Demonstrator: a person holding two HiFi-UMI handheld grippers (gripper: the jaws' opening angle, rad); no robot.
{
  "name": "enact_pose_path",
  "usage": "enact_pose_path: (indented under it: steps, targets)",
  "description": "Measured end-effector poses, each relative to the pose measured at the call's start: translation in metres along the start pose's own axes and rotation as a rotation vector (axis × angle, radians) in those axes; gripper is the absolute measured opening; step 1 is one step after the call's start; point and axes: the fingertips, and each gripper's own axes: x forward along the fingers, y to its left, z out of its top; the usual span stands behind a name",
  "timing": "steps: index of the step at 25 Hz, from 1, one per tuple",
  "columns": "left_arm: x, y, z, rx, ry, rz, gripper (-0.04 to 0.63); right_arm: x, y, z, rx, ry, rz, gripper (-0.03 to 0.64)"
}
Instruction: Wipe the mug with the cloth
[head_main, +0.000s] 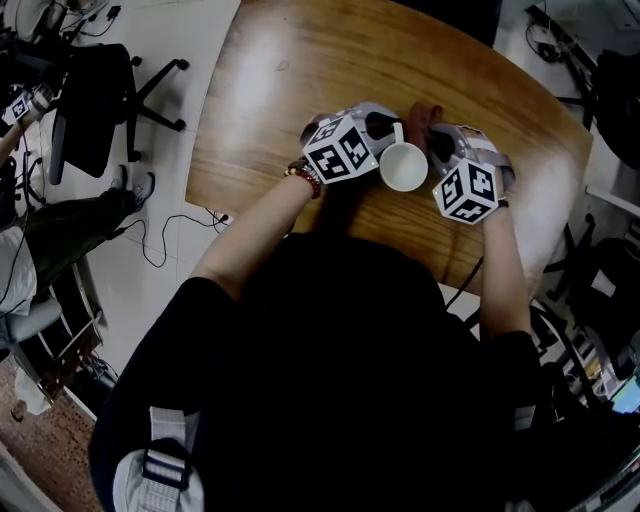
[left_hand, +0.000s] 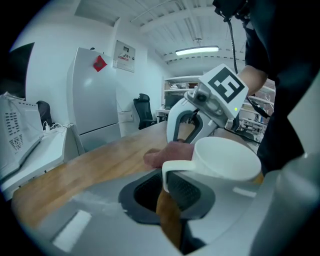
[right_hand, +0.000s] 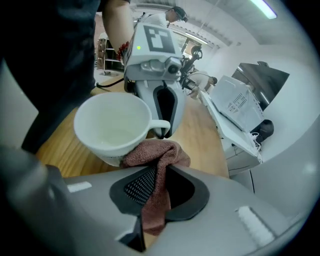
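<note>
A white mug is held above the wooden table, between my two grippers. My left gripper is shut on the mug's handle; in the left gripper view the handle sits pinched between the jaws, with the bowl to the right. My right gripper is shut on a reddish-brown cloth. The cloth bunches up from the jaws and presses against the mug's outer wall, just under the handle. In the left gripper view the cloth shows behind the handle.
The table's edge curves close to my body. To the left on the floor stand a black office chair, cables and a seated person's leg. A white cabinet and a printer stand beyond the table.
</note>
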Motion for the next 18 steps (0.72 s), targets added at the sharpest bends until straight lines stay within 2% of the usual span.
enact_pose_path:
  steps: [5, 8, 13, 18]
  targets:
    - [0.000, 0.002, -0.002, -0.043, -0.006, 0.010, 0.037, -0.035, -0.008, 0.000, 0.040, -0.024, -0.064, 0.054]
    - [0.000, 0.002, -0.004, -0.053, -0.007, 0.009, 0.035, -0.042, -0.003, -0.002, 0.070, -0.027, -0.065, 0.054]
    - [0.001, 0.002, -0.004, -0.064, -0.009, 0.012, 0.035, -0.022, 0.019, -0.003, 0.018, 0.045, -0.032, 0.054]
    - [0.000, 0.002, -0.004, -0.079, 0.005, 0.027, 0.035, -0.004, 0.025, -0.010, 0.059, 0.101, -0.027, 0.054]
